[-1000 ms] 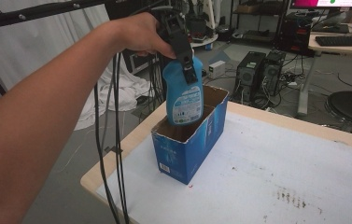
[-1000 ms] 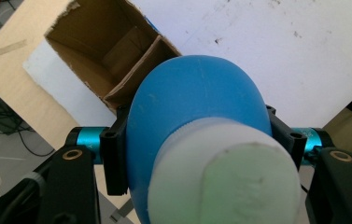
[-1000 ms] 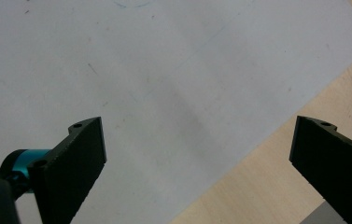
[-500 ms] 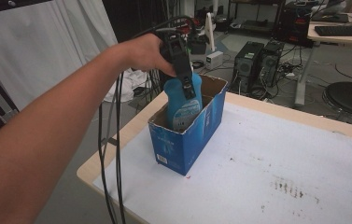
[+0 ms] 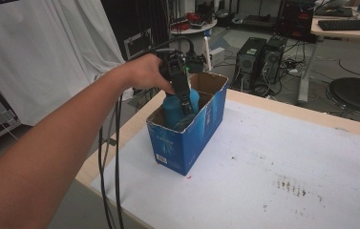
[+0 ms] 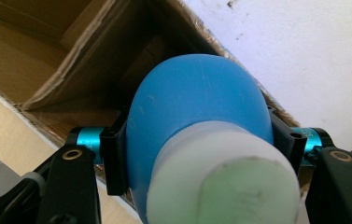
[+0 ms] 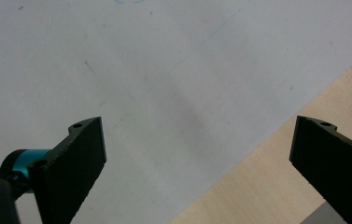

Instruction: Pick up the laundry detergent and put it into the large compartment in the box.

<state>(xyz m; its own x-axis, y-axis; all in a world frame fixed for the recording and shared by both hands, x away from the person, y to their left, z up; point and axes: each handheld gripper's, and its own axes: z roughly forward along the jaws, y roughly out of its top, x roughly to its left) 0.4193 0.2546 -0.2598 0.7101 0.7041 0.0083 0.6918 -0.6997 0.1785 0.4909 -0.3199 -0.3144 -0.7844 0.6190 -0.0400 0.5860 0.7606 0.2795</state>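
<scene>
One bottle — clamped in left gripper.

White sheet over wooden table (stained), computer towers, black stool

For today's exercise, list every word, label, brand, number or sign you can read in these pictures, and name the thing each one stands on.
No text can be read.
Blue cardboard box: pale print and a white label on its near end, too small and blurred to read.
Blue bottle, held in the left gripper: no print on the side shown.
White table cover under the right gripper: only scuff marks.
</scene>
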